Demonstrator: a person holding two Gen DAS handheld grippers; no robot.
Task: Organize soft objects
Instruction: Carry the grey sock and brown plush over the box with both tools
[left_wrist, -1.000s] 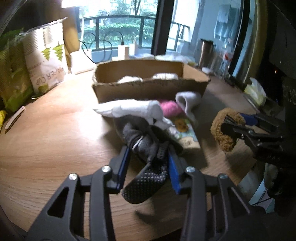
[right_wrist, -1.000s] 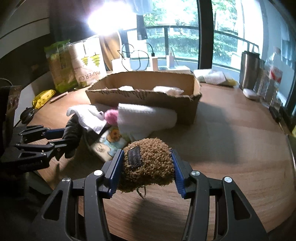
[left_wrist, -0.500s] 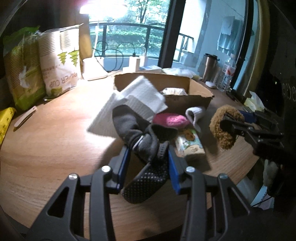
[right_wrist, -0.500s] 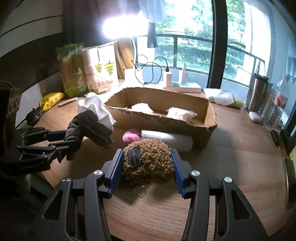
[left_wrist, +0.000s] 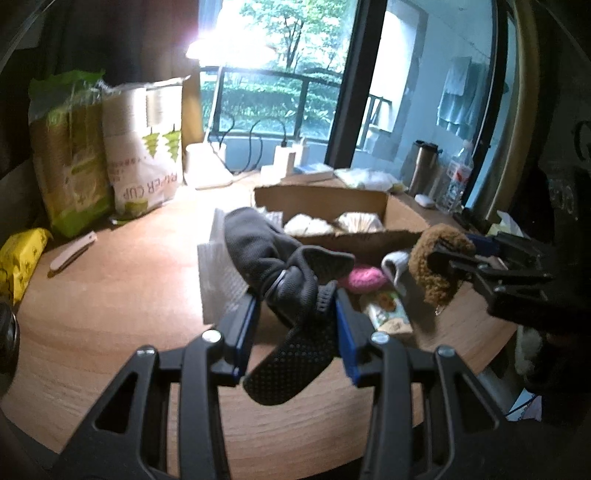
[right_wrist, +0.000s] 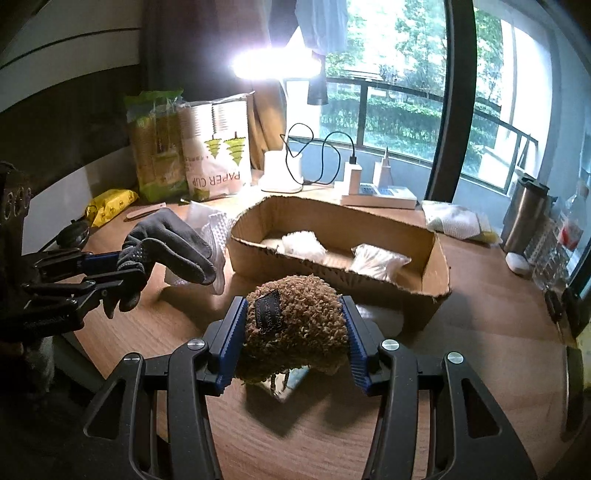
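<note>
Left gripper (left_wrist: 295, 310) pitched down toward the table (left_wrist: 110, 295), jaws partway closed, blue pads clamped on a dark grey glove (left_wrist: 280, 266). Glove is off the table. Long axis runs from about 11 o'clock to 6 o'clock in the left wrist view: cuff end sticks up and away past the pads, dotted-palm end hangs below them toward the camera. In the right wrist view the same glove (right_wrist: 166, 251) sits at 9 o'clock, fingers drooping down and right, with a white textured cloth (right_wrist: 214, 236) just behind it.

Right gripper (right_wrist: 293, 332) also tilted down, jaws roughly half closed, both pads pressing the sides of a brown curly plush pouch (right_wrist: 295, 328). Pouch is lifted clear of the table, dark label patch facing the camera at upper left. It's roundish, so no clear long axis; widest side to side between the pads. A short chain hangs from its underside. From the left wrist view the pouch (left_wrist: 436, 266) is at 3 o'clock, held out at the side.

Cardboard box (right_wrist: 424, 258) lies past both grippers at 12 o'clock, open top, two white soft bundles (right_wrist: 303, 245) inside. On the table between glove and pouch: pink fuzzy item (left_wrist: 364, 278), white roll (left_wrist: 393, 264), printed pack (left_wrist: 388, 312). Paper-cup bag (left_wrist: 147, 155) stands at 10 o'clock.
</note>
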